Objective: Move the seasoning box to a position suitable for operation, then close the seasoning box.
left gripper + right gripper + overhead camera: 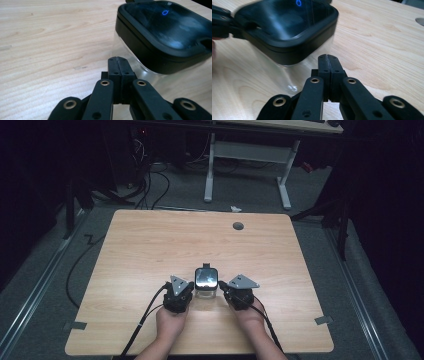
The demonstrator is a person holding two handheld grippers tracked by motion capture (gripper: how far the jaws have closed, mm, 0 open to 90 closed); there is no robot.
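Clear box with a black lid (206, 282) sits on the wooden table (150, 250), near the person's edge, roughly centred left to right. Lid is on. A small blue ring mark shows on the lid top in both gripper views.

Left gripper (186, 296): jaws fully together, nothing between them. It sits just beside the box's left side. In the left gripper view the closed tips (119, 60) point at the table next to the box (160, 37), close to its clear lower wall. Can't tell whether they touch it; probably a small gap.

Right gripper (225, 292): jaws also pressed together, empty. It sits just beside the box's right side. In the right gripper view the tips (327, 58) are near the box's (287, 27) corner, over bare table.

Both hands rest low at the table's near edge, one each side of the box. Cables trail back off the near edge.

Round grey hole cover (238, 226) near the far edge, well apart from everything.
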